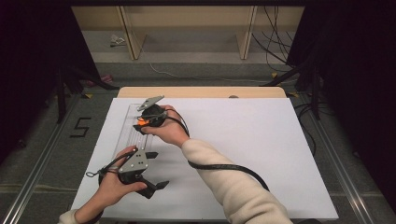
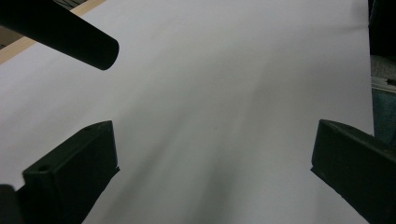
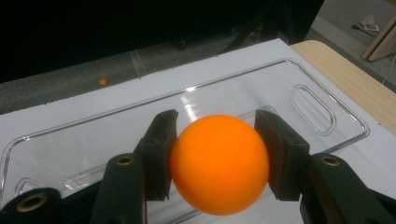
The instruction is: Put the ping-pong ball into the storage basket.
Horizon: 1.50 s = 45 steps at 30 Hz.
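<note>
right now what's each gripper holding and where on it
The right gripper clamps an orange ball across its middle, a pad on each side. The left gripper is open, holding nothing.

Cream sleeves, black jaws, grey plates.

My right arm wears a cream fleece sleeve (image 1: 233,184); a cream cuff (image 1: 69,216) shows at my left wrist. Each of my grippers, left gripper (image 1: 156,170) and right gripper (image 3: 215,159), is matt black with brass-ringed screw holes, a grey three-cornered plate on top and a thick black cable (image 1: 224,166) trailing off.
</note>
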Motion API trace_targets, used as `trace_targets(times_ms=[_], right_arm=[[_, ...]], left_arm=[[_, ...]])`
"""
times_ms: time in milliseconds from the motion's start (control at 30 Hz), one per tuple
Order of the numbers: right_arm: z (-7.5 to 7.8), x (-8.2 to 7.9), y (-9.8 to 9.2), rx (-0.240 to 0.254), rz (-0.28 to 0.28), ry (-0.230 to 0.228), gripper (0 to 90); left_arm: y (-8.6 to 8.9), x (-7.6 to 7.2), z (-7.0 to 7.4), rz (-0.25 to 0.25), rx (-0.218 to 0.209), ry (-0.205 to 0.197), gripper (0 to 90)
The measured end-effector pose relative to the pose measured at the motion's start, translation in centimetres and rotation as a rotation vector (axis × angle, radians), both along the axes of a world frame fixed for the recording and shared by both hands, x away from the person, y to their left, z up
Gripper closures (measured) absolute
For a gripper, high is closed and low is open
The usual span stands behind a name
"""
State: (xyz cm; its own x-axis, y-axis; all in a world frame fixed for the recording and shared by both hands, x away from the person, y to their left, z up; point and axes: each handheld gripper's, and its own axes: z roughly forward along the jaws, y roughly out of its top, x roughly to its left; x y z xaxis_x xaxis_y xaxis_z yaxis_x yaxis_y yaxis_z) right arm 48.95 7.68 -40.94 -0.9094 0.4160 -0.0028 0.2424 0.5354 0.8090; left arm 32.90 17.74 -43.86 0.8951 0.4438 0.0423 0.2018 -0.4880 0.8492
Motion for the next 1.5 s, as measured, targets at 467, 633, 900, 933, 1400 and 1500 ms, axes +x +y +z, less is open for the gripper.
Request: trace_targets(times_ms=[467,633,900,933,1400,1500], right_arm=[[-0.2,0.2,0.4,-0.006,0.004,0.007,51.3],[-0.3,0.2,0.4,-0.009,0.005,0.009,51.3],[-0.4,0.3,0.7,-0.015,0.010,0.012,51.3],[-0.4,0.3,0.8,-0.017,0.013,0.010,51.3],[-0.7,0.5,1.5,-0.029,0.027,0.019,51.2],[-0.7,0.5,1.6,-0.031,0.027,0.023,51.2]], left_arm=[[0.0,0.0,0.0,-0.001,0.004,0.000,0.0],[0.0,0.0,0.0,-0.002,0.004,0.000,0.0],[0.0,0.0,0.0,-0.003,0.006,0.001,0.0],[0.0,0.0,0.0,-0.004,0.006,0.002,0.0],[0.0,-0.1,-0.1,-0.003,0.005,0.004,0.0],[0.0,0.0,-0.1,-0.004,0.006,0.003,0.0]])
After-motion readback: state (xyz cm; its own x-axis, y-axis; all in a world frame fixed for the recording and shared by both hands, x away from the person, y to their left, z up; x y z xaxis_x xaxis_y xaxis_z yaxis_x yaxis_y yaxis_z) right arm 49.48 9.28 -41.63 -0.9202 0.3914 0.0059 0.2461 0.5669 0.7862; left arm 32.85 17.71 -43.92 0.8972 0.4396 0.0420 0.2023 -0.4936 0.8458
